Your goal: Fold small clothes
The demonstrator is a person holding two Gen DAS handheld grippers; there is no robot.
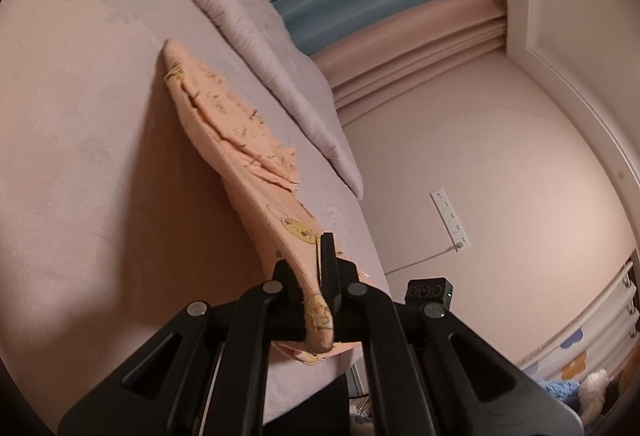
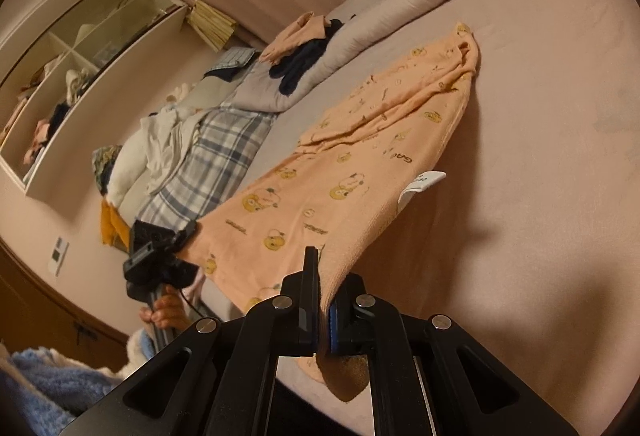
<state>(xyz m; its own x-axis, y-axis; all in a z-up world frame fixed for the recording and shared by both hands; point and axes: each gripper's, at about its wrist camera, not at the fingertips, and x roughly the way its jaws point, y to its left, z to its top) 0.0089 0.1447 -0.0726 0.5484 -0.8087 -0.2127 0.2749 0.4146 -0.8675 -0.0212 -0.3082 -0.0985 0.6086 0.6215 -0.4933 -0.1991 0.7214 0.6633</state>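
Left wrist view first: left gripper [image 1: 326, 276] clamping its jaws tight on one near corner of the peach printed garment [image 1: 240, 140], cloth bunching and spilling out under the fingers. Trailing away from the jaws in a long taut ridge, far end lying on the pink bed [image 1: 80, 116], beside the rolled lilac quilt [image 1: 256, 48]. Hanging partly off the near edge of the bed, wall and socket strip [image 1: 450, 218] showing to the right.

Right wrist view next: right gripper [image 2: 322, 296] pinching shut on the other near corner of the same garment, a thick fold of hem squeezed between the pads. Spreading out between the two grips as a sagging sheet, white label [image 2: 420, 186] sticking out at one side seam, far end crumpled on the bed. Lying further left, a plaid blanket [image 2: 216, 144] and a heap of other clothes [image 2: 304, 40].

Judging by the drape: light, soft, limp knit, not fragile, not slippery, but stretching and drooping wherever unsupported. Best gripping at corners or along the hem and seams, where doubled cloth gives the pads something firm. Keeping both corners level and gently tensioned likely helping the fold land straight; risking a skewed crease otherwise.
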